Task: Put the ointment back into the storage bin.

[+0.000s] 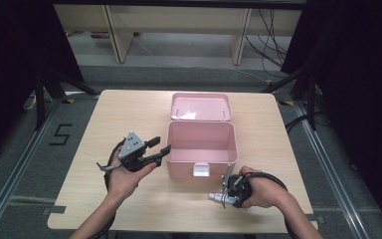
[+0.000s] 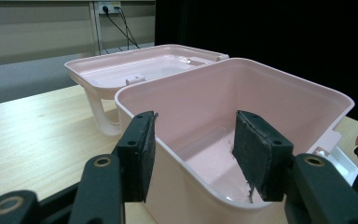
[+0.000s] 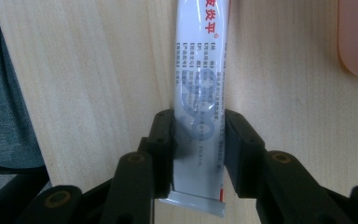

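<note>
Right gripper [image 3: 198, 154]: jaws part-open, flanking crimped end of white tube [image 3: 200, 93]; pads at tube's edges, grip not certain. Tube flat on table [image 3: 88, 70], red and blue Chinese print, illegible.

Left gripper [image 2: 193, 154]: jaws wide, empty, straddling near wall of pink box [image 2: 270, 93], lid open.

Light wood tabletop; grey floor marked "5" [image 1: 61, 134].

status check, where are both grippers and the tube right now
Right gripper jaws astride the white tube lying on the table, grip not confirmed. Left gripper open, straddling the near wall of the open pink box. Nothing in the way.
</note>
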Demonstrator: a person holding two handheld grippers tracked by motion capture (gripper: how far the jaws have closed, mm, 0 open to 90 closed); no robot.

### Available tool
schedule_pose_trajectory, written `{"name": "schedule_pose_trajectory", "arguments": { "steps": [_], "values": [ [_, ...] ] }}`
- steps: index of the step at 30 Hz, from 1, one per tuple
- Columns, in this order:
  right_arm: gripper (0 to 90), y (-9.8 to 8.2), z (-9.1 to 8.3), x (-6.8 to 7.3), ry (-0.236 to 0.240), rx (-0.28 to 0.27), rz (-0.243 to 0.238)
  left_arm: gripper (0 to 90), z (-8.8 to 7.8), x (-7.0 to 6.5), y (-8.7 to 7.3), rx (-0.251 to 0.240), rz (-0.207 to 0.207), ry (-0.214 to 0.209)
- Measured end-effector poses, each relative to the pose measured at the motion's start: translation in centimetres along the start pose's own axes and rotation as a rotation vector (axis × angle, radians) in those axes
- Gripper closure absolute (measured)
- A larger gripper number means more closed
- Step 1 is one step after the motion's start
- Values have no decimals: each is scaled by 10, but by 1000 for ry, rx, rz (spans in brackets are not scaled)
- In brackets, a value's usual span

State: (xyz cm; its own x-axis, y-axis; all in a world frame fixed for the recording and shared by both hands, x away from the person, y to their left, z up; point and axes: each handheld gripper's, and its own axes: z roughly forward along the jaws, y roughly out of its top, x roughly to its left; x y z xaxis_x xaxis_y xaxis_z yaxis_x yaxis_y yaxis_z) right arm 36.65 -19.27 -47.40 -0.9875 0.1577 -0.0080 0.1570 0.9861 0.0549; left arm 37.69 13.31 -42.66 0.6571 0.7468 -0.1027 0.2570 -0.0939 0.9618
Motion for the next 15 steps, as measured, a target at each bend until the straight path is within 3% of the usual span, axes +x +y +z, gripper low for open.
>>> {"name": "schedule_pose_trajectory", "arguments": {
  "steps": [3,5,6,7,8,10,11,13,15],
  "values": [
    [693,-1,-1,1,4,3,27,482,0,0,0,2,0,0],
    [752,-2,-1,-2,3,1,-7,483,0,0,0,2,0,0],
    [759,-2,-3,0,9,13,16,483,0,0,0,1,0,0],
    [760,-2,-2,-1,16,-7,-5,483,0,0,0,0,-1,0],
    [760,-2,-3,0,8,6,23,483,1,0,0,0,-1,-1],
    [760,-2,-2,-2,19,-3,-3,483,1,-1,0,1,0,-1],
    [760,-3,-2,-1,17,4,27,483,1,-1,0,0,1,-1],
    [761,-3,-1,-2,22,2,17,483,1,-1,-1,1,0,-2],
    [761,-4,-2,-2,14,11,41,483,1,-1,-1,4,-1,-2]
  ]
}}
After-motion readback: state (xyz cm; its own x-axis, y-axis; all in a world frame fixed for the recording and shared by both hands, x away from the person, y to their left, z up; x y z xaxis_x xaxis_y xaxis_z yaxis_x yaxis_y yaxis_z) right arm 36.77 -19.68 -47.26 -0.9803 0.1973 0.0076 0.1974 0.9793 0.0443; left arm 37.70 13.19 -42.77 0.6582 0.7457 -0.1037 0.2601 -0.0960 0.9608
